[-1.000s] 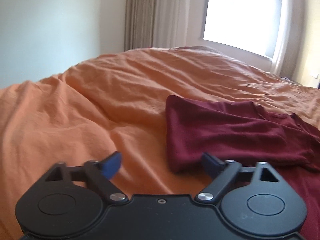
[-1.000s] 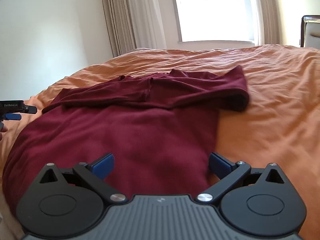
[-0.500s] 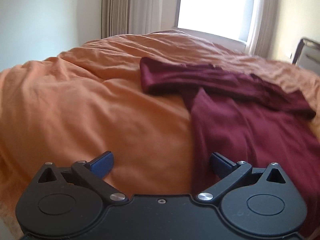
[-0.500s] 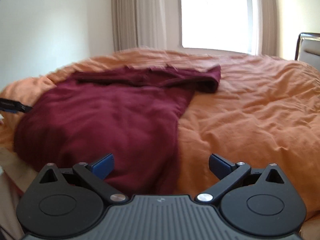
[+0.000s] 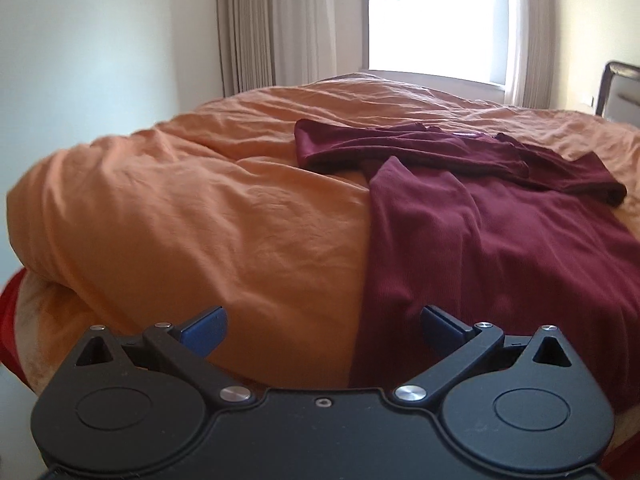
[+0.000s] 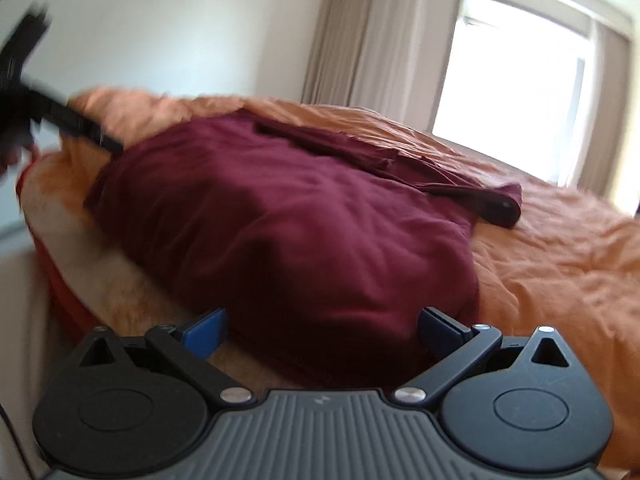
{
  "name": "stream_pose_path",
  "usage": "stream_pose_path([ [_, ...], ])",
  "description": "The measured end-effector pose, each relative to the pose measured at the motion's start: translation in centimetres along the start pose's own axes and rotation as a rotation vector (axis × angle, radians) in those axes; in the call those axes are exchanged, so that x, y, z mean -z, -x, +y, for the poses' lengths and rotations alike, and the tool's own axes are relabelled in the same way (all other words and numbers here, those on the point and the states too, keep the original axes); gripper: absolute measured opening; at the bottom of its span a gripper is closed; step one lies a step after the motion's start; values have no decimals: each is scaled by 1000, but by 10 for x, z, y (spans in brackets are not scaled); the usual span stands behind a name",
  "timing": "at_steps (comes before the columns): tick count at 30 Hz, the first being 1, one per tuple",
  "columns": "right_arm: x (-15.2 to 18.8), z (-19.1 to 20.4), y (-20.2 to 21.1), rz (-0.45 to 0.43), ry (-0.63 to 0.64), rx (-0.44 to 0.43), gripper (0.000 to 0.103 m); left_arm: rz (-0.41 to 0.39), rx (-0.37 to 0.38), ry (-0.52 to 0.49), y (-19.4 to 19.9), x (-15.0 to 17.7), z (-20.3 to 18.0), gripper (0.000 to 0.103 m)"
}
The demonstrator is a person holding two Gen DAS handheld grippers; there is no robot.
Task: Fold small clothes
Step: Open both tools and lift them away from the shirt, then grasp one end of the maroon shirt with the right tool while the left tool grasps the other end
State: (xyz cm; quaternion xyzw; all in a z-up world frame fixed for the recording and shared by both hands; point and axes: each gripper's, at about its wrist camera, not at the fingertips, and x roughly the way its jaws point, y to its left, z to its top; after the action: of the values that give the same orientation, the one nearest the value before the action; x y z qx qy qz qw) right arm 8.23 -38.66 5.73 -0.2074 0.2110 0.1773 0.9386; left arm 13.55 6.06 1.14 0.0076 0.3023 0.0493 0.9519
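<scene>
Maroon cloth, a small shirt (image 5: 500, 248), lies spread on the orange duvet (image 5: 180, 220) of the bed, its sleeves folded across the top end nearest the window (image 5: 436, 20). Seen from the left wrist, the left gripper (image 5: 322, 326) hangs over the near edge of the duvet with its jaws spread wide and nothing between them; the shirt's left side edge runs just ahead of its right blue pad. Seen from the right wrist, the right gripper (image 6: 320, 326) is also spread wide and holds nothing, tilted, with the shirt's bottom hem just ahead between its pads, not touching them.
</scene>
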Motion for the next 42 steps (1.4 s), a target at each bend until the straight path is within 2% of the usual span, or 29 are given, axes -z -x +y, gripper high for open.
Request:
stream_pose_path([
  [2, 3, 11, -8, 24, 94, 61, 103, -7, 2, -14, 8, 5, -3, 102],
  [5, 8, 21, -18, 40, 197, 98, 103, -11, 8, -12, 17, 11, -3, 102],
  [11, 13, 38, -24, 13, 341, 171, 103, 13, 21, 22, 18, 17, 2, 102],
  [14, 14, 49, -17, -60, 412, 252, 103, 8, 32, 37, 20, 18, 4, 102],
  [16, 12, 50, -6, -152, 412, 291, 103, 7, 36, 35, 21, 19, 3, 102],
  [18, 8, 48, 1, -204, 405, 309, 102, 3, 38, 29, 22, 19, 3, 102],
  [21, 1, 40, 10, -247, 364, 259, 89, -22, 63, 11, 26, 20, 0, 102],
  [23, -4, 34, 15, -265, 335, 211, 82, -70, 122, -35, 34, 21, -5, 102],
  [24, -6, 30, 16, -267, 321, 188, 74, -97, 157, -64, 39, 23, -8, 102],
  [26, -14, 26, 18, -252, 283, 134, 42, -137, 231, -131, 49, 27, -16, 102],
  [28, -22, 20, 19, -230, 233, 70, 26, -167, 277, -188, 57, 33, -25, 102],
  [31, -37, 9, 21, -205, 158, 10, 18, -189, 323, -253, 63, 42, -37, 102],
  [36, -69, -19, 18, -141, 13, -59, 17, -187, 374, -353, 64, 56, -62, 102],
  [40, -80, -38, 21, -136, -98, -88, 17, -242, 330, -478, 65, 67, -87, 102],
  [42, -83, -45, 20, -139, -132, -94, 17, -253, 325, -510, 62, 69, -100, 102],
])
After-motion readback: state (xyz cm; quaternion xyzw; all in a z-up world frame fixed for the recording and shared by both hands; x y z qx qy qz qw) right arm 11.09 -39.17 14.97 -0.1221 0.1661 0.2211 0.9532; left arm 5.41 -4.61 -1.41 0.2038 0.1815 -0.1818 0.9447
